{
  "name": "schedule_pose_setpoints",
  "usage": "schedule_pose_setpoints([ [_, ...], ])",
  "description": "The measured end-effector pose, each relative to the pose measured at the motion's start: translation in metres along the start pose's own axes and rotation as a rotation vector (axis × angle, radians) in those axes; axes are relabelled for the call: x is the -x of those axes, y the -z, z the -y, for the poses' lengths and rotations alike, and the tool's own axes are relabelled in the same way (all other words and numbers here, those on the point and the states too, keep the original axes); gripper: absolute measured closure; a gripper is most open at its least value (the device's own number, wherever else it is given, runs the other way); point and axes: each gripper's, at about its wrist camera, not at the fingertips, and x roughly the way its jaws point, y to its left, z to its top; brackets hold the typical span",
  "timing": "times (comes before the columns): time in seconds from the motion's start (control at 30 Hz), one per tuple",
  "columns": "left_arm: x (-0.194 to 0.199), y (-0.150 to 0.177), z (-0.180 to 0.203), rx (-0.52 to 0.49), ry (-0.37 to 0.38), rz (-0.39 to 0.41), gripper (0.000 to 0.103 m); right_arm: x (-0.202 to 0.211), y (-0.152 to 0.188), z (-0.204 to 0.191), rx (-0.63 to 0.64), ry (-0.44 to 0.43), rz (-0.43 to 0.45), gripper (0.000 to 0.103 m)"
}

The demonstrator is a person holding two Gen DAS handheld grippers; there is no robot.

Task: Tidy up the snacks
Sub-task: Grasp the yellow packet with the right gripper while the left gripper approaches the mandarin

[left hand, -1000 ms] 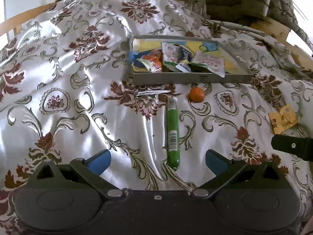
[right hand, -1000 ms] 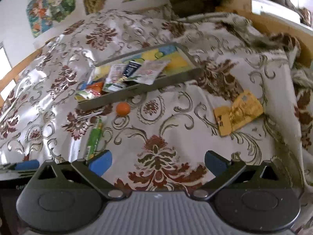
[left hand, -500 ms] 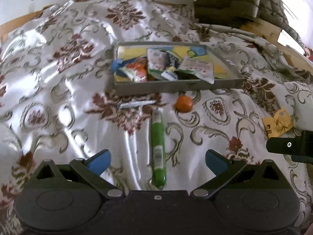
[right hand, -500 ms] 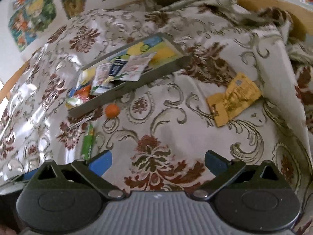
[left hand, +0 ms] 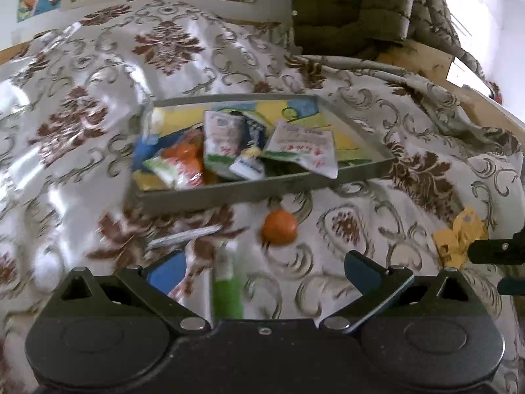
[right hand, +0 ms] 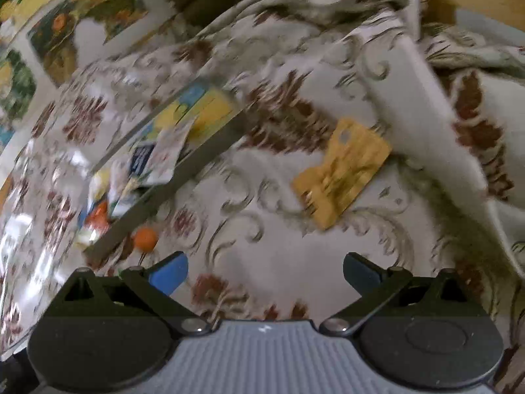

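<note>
grippers both wide apart, nothing held; left gripper (left hand: 264,271) low over the cloth (left hand: 82,151), green tube (left hand: 226,290) lying between its fingers, untouched; thin silver stick (left hand: 183,237) just past the left fingertip; orange ball (left hand: 279,227) on the cloth just short of the tray (left hand: 262,192); tray holds a heap of snack packets (left hand: 223,142); right gripper (right hand: 265,274) over bare cloth; yellow packet (right hand: 343,175) beyond it, right of the tray, well apart; right view blurred.

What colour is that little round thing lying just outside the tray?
Orange; the left wrist view shows it best.
</note>
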Motion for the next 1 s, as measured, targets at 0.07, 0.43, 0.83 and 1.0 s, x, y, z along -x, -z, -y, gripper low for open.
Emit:
schedule_pose_setpoints([
  [0.07, -0.012, -0.006, 0.004, -0.007, 0.017, 0.007, 0.001, -0.006, -0.010, 0.008, -0.042, 0.001, -0.013, 0.000],
  [0.43, -0.061, -0.019, 0.001, -0.018, 0.088, -0.021, 0.001, -0.058, -0.050, 0.045, -0.253, 0.057, -0.052, 0.011],
  [0.83, -0.083, -0.019, -0.002, -0.050, 0.177, -0.054, 0.029, -0.096, -0.050, 0.040, -0.338, -0.012, -0.029, 0.048],
  [1.0, -0.084, -0.017, -0.003, -0.026, 0.190, -0.051, 0.044, -0.106, -0.045, 0.010, -0.217, -0.061, -0.068, 0.063],
])
